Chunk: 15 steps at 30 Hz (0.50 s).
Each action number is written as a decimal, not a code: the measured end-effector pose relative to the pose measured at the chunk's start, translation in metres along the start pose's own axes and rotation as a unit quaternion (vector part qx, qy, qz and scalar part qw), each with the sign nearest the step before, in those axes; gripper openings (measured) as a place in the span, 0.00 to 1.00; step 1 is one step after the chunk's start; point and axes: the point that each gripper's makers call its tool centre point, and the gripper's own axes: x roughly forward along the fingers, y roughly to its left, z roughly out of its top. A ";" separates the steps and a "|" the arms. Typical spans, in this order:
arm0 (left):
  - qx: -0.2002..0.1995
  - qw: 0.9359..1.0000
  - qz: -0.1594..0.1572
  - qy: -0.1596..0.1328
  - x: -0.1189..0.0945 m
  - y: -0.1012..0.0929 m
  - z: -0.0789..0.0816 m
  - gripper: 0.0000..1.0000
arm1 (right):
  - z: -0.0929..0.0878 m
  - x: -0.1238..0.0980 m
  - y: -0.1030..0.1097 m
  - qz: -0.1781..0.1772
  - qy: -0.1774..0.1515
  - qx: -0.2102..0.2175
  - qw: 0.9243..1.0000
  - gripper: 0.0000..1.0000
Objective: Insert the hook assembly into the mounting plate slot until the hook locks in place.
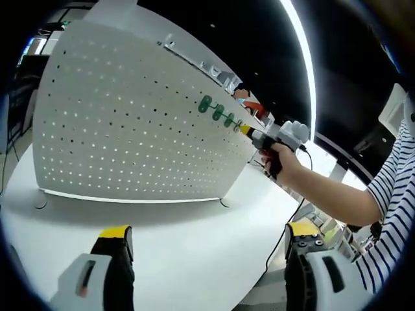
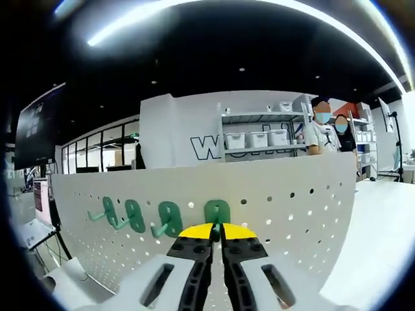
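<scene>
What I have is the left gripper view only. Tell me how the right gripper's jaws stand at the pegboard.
Observer: The right gripper is shut on a green hook at the pegboard.
Operator: Report its neighbours.
Observer: In the right gripper view, three more green hooks sit in a row to its left, prongs sticking out.
Operator: Say what's behind the board.
Observer: Two people stand beside a shelf of white bins.

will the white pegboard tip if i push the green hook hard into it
Possibly: the pegboard stands upright on thin feet, so a hard push may rock it. It looks like a thin, curved sheet, likely light. The green hook looks stiff.
</scene>
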 end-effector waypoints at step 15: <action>0.023 1.000 0.008 0.000 -0.007 0.001 0.002 1.00 | 0.019 -0.036 -0.016 -0.045 -0.002 -0.048 0.998 0.45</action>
